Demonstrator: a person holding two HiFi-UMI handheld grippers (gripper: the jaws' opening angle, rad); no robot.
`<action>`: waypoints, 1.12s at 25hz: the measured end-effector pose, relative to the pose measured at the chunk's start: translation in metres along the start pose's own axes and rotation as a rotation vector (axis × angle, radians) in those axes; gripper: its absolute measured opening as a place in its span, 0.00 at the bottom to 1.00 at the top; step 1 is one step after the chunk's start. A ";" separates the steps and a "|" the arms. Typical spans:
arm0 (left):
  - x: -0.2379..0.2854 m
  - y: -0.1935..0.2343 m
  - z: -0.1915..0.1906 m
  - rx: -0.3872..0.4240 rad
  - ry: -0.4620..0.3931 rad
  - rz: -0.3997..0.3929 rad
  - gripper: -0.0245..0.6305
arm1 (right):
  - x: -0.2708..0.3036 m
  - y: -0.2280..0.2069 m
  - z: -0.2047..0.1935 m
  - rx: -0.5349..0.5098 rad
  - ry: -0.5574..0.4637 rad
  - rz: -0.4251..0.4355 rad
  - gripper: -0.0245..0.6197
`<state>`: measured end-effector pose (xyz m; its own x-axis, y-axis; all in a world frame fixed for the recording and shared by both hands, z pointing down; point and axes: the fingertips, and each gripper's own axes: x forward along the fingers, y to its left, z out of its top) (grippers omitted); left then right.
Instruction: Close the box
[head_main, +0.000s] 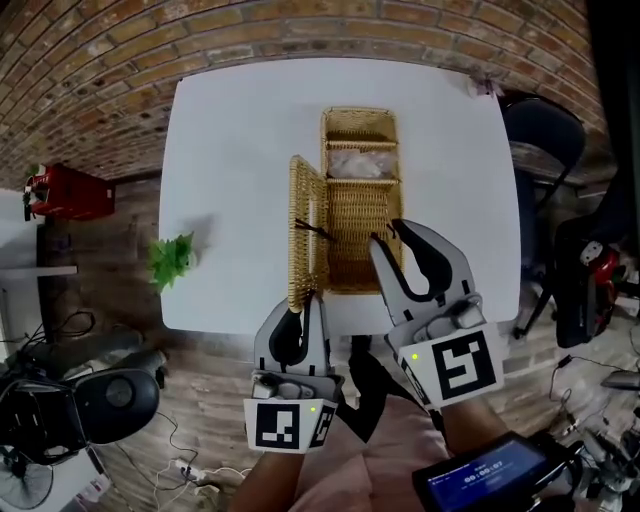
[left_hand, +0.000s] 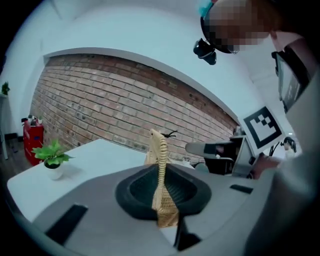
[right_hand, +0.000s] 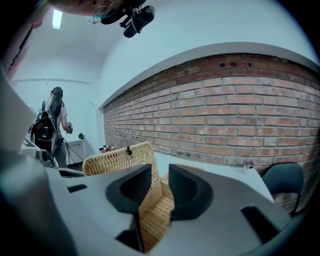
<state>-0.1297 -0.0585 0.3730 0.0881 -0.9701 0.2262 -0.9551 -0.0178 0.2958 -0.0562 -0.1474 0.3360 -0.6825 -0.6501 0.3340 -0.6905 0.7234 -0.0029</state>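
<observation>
A long wicker box lies lengthwise on the white table. Its hinged lid stands upright along the box's left side. My left gripper is at the lid's near end, shut on the lid's edge; in the left gripper view the thin wicker lid rises from between the left gripper's jaws. My right gripper sits on the box's near right corner. In the right gripper view the right gripper has the wicker wall wedged between its jaws, with the raised lid to the left.
A small potted plant stands near the table's left edge. Something pale and crumpled lies in the box's far compartment. A dark chair is at the right of the table, a red object on the floor at the left, and a brick wall lies beyond.
</observation>
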 end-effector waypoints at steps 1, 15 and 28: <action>0.001 0.000 0.000 0.009 0.003 0.000 0.10 | 0.001 -0.001 0.000 0.002 0.001 -0.001 0.21; 0.010 -0.033 -0.006 0.163 0.053 -0.022 0.12 | -0.015 -0.013 -0.002 -0.065 -0.021 -0.078 0.18; 0.011 -0.044 -0.011 0.187 0.064 -0.032 0.15 | 0.024 -0.004 -0.038 -0.045 0.081 0.021 0.20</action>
<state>-0.0833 -0.0659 0.3721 0.1311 -0.9510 0.2802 -0.9869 -0.0984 0.1278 -0.0606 -0.1575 0.3795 -0.6739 -0.6147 0.4098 -0.6634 0.7477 0.0306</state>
